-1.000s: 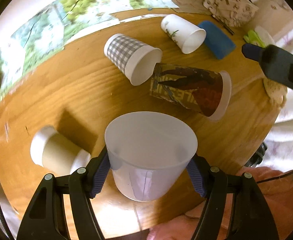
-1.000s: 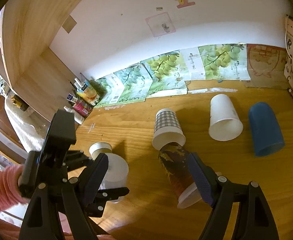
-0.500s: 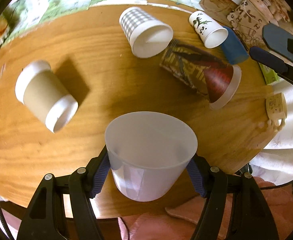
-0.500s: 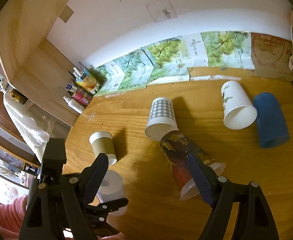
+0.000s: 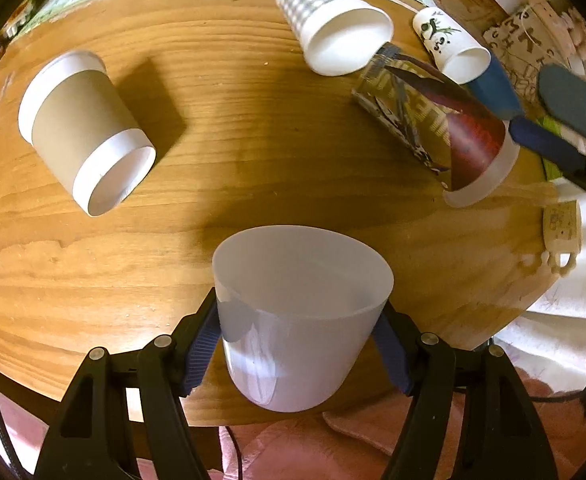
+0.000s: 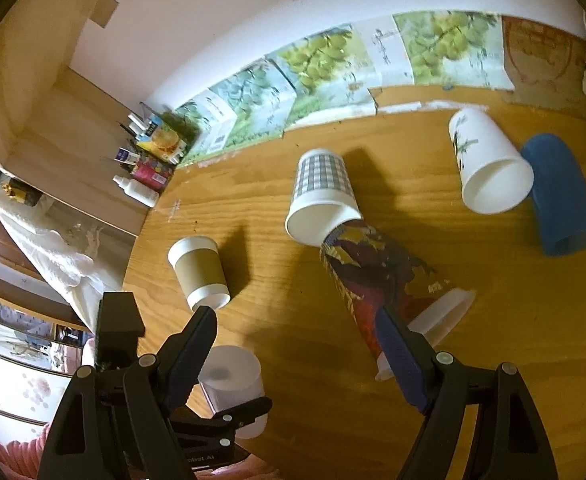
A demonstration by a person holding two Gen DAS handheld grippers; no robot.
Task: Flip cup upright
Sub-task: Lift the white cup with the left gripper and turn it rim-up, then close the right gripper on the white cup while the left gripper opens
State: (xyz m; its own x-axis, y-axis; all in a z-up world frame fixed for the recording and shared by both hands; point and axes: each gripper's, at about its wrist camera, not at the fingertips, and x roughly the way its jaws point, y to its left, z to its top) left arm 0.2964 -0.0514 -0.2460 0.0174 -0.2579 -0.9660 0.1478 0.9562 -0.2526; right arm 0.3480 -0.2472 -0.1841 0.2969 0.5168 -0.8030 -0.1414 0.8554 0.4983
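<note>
So on my end the left gripper (image 5: 299, 344) is clamped on the translucent white cup (image 5: 299, 320), blue pads pressed into both sides of it, mouth facing away from the camera and tipped a bit upward, held up over the near edge of the round wooden table (image 5: 233, 128). From the right wrist view I can see that same cup (image 6: 233, 384) from outside with the left gripper (image 6: 229, 412) wrapped around it, down by the table's near-left edge. The right gripper (image 6: 297, 344) is spread wide and has nothing in it, just hanging above the table with one finger over the tall patterned cup (image 6: 385, 284), not touching as far as I can tell. Everything else on the table is lying on its side: the brown-sleeved cup (image 5: 83, 132) off to the left by itself, the checkered cup (image 5: 333, 32) further back with its rim right against the base of the patterned one, then a white cup with a plant print (image 6: 489, 168) sitting just beside a blue cup (image 6: 561, 200) at the far right. Grape-print boxes (image 6: 333, 68) line the wall behind, and some small bottles (image 6: 141, 176) are bunched in the left corner.
</note>
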